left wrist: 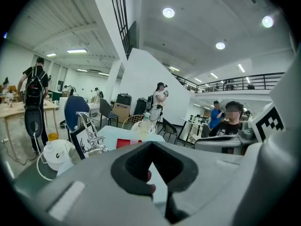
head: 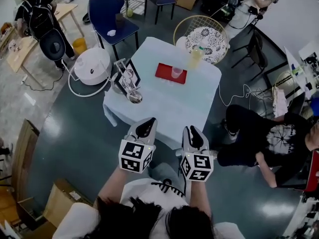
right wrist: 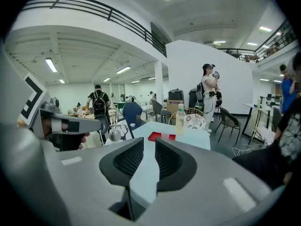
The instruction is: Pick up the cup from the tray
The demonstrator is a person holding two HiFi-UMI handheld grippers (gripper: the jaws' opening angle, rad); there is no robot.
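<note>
Left to right: a framed picture (head: 131, 74) and a shiny metal piece (head: 133, 96) stand at the left edge of a table (head: 164, 103) covered in a pale blue cloth. Near that edge, short of the table, the person holds the left gripper (head: 145, 123) over the lap. The left gripper view shows its black pads meeting at the tips (left wrist: 151, 147), with only a small triangular gap behind them and nothing caught inside.

Farther off, toward the far side of the table, a red tray (head: 164, 73) lies flat with the clear cup (head: 177, 72) standing upright on its right half, well apart from both tools. A bottle (head: 195, 57) of yellowish liquid stands just beyond the tray, to its right.

The right gripper (head: 193, 131) is held beside the left one, at the table's near edge. In the right gripper view its ribbed jaws stand slightly apart (right wrist: 145, 147), a narrow slot between them, gripping nothing and touching nothing. The tray (right wrist: 157, 136) and bottle (right wrist: 180, 118) show beyond the slot.
</note>
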